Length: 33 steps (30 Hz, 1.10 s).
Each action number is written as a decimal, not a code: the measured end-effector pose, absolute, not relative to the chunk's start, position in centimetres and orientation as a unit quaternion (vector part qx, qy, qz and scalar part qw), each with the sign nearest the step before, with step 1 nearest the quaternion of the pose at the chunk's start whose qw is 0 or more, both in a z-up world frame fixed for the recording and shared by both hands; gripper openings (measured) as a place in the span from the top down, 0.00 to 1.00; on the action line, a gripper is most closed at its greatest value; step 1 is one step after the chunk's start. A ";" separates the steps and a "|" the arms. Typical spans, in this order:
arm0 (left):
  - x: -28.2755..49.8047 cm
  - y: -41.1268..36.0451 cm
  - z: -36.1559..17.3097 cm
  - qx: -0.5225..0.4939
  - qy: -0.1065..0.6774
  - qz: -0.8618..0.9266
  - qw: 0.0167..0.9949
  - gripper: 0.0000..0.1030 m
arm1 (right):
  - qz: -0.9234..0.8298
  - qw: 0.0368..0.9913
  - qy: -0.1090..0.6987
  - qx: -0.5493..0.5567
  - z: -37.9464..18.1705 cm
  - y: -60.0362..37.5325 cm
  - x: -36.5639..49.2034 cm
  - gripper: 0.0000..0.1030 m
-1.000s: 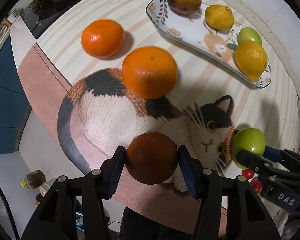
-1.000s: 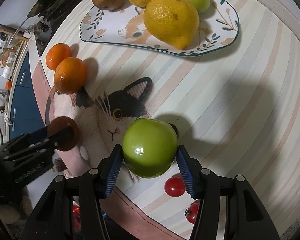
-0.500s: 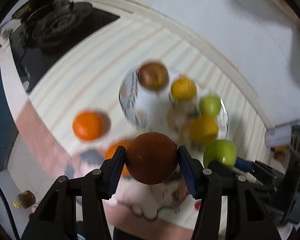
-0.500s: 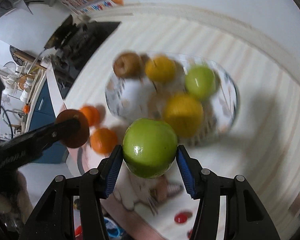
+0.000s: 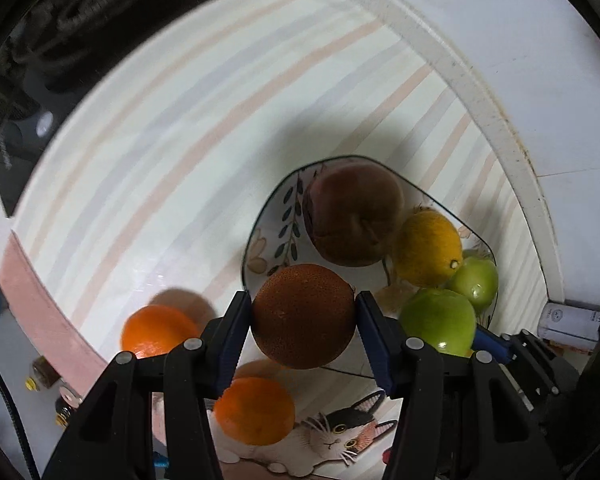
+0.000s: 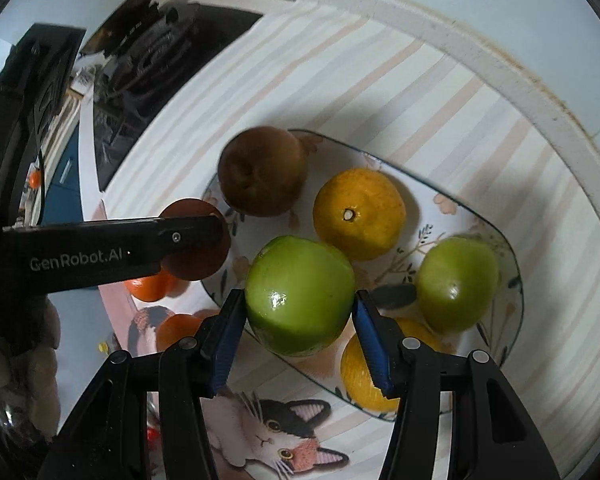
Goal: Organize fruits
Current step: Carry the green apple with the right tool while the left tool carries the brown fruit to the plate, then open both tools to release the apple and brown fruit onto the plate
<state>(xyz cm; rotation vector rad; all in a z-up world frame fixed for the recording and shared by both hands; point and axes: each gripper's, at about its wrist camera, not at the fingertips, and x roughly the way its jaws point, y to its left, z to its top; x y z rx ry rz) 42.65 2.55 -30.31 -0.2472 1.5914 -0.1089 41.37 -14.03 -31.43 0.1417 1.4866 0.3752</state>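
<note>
Both tools now over plate [image 6: 512, 256], left tool [image 5: 303, 320] gripping dimpled brown orange [image 5: 303, 316], right tool [image 6: 300, 308] gripping glossy green apple [image 6: 300, 294]

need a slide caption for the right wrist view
Right gripper holds a green apple over the fruit plate.

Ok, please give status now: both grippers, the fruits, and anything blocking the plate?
Left gripper shut on brown orange. Right gripper shut on green apple. Both over plate; four fruits on it crowd the drop spots.
</note>
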 end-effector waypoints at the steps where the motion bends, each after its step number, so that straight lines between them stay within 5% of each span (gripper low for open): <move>1: 42.8 2.6 -30.8 -0.116 0.717 -0.049 0.686 0.50 | 0.171 0.713 0.677 0.062 -31.9 -13.9 41.6 0.44; 12: 43.2 1.7 -31.8 -0.093 0.729 -0.049 0.676 0.49 | 0.173 0.693 0.699 0.044 -34.1 -13.0 41.9 0.43; 16: 43.3 1.4 -31.9 -0.088 0.732 -0.045 0.674 0.49 | 0.174 0.692 0.698 0.057 -33.3 -13.1 41.8 0.25; 26: 41.8 2.8 -28.0 -0.080 0.695 -0.040 0.714 0.47 | 0.137 0.717 0.682 0.040 -29.6 -14.5 40.1 0.12; 28: 40.9 3.1 -27.2 -0.072 0.686 -0.035 0.723 0.41 | 0.124 0.725 0.677 0.034 -29.0 -15.0 39.5 0.09; 30: 39.8 3.5 -26.5 -0.063 0.677 -0.028 0.733 0.18 | 0.109 0.733 0.670 0.031 -28.3 -15.9 38.4 0.08; 33: 37.9 3.7 -25.4 -0.042 0.661 -0.014 0.749 0.16 | 0.097 0.741 0.663 0.031 -27.7 -16.9 37.0 0.08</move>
